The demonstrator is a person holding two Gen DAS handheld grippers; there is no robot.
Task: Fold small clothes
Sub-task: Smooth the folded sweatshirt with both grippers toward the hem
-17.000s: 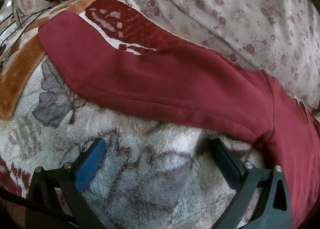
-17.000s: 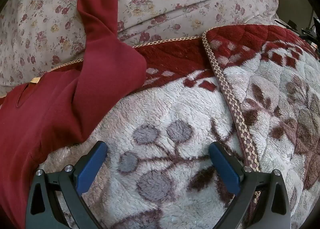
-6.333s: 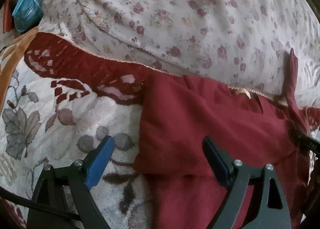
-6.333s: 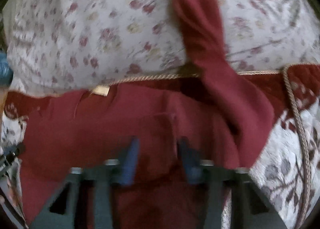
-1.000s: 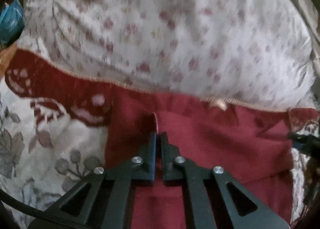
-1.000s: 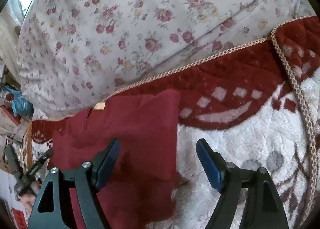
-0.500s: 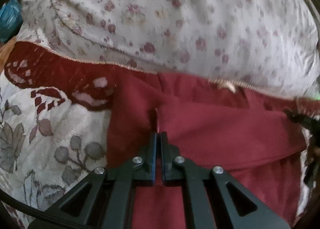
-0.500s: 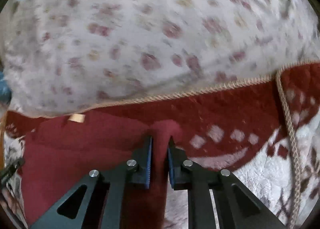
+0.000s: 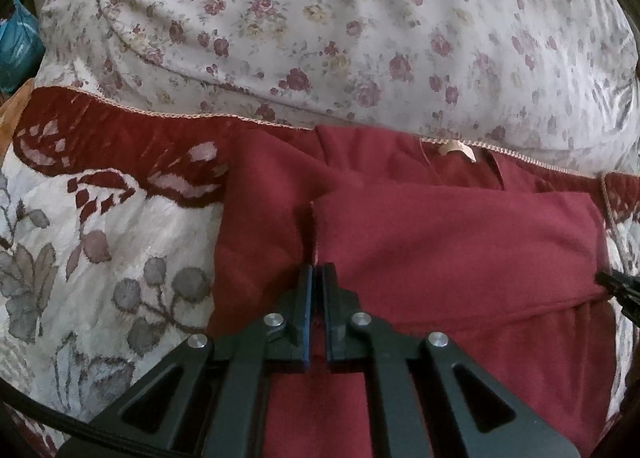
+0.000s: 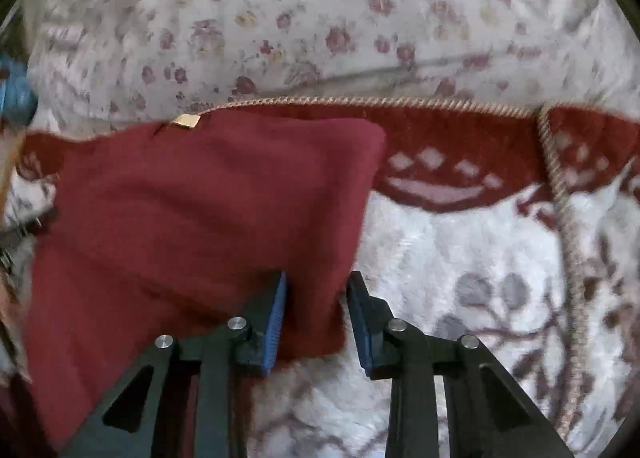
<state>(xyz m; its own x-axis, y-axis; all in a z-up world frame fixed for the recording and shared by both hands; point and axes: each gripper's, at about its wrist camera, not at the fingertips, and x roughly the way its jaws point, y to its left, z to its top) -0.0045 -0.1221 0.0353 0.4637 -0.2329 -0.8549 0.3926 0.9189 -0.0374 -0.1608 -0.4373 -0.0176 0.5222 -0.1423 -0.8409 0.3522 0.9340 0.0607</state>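
A dark red top (image 9: pixel 440 254) lies on a plush floral blanket (image 9: pixel 120 242), both sleeves folded in over the body, its tan neck label (image 9: pixel 456 147) at the far edge. My left gripper (image 9: pixel 316 278) is shut on the cuff of the folded sleeve near the top's left side. My right gripper (image 10: pixel 316 294) has its jaws partly open around the top's right edge (image 10: pixel 320 258), with the cloth between the blue pads (image 10: pixel 276 318). The top also shows in the right wrist view (image 10: pixel 200 209), with its label (image 10: pixel 186 120).
A cream quilt with small roses (image 9: pixel 320 25) rises behind the blanket. The blanket's corded trim (image 10: pixel 560 193) runs down on the right. A blue bag (image 9: pixel 16 49) sits at the far left. The other gripper's tip (image 9: pixel 616 290) shows at the right edge.
My right gripper has pulled back toward me along the top's right edge and its jaws have parted from shut. My left gripper stays shut on the sleeve cuff and has barely moved.
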